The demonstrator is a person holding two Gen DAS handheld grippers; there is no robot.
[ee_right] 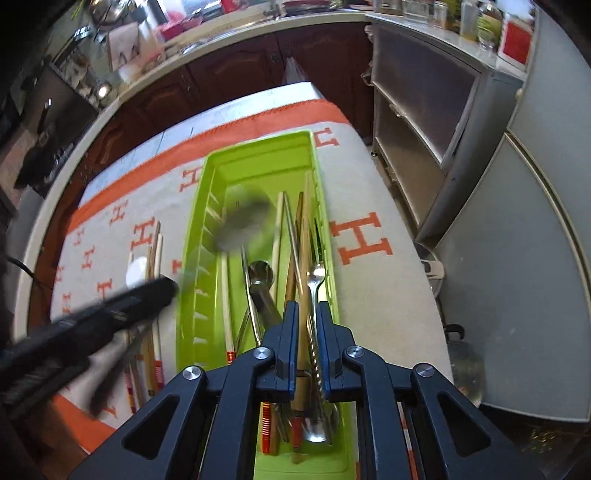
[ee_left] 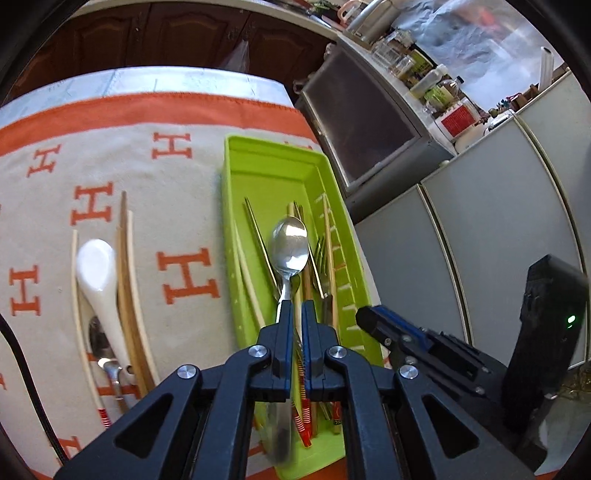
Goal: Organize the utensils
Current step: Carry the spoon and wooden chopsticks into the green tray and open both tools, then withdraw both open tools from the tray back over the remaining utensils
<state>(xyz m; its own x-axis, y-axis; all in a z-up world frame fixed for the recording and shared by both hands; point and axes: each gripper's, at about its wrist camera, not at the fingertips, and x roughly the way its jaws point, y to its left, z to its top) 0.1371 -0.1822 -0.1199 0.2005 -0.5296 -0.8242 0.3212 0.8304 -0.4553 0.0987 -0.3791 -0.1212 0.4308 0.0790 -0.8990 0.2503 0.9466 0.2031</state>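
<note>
My left gripper is shut on the handle of a metal spoon, held over the green tray; the right wrist view shows that spoon as a blur. In the tray lie several chopsticks, a fork and another metal spoon. My right gripper hangs over the tray's near right side with its jaws slightly apart. A chopstick and the fork's handle show through the gap but lie below. A white ceramic spoon, chopsticks and a metal spoon rest on the cloth.
A beige cloth with orange H's covers the table. Grey cabinets stand close on the right, and dark wooden cabinet doors at the back. A black cable runs along the left edge.
</note>
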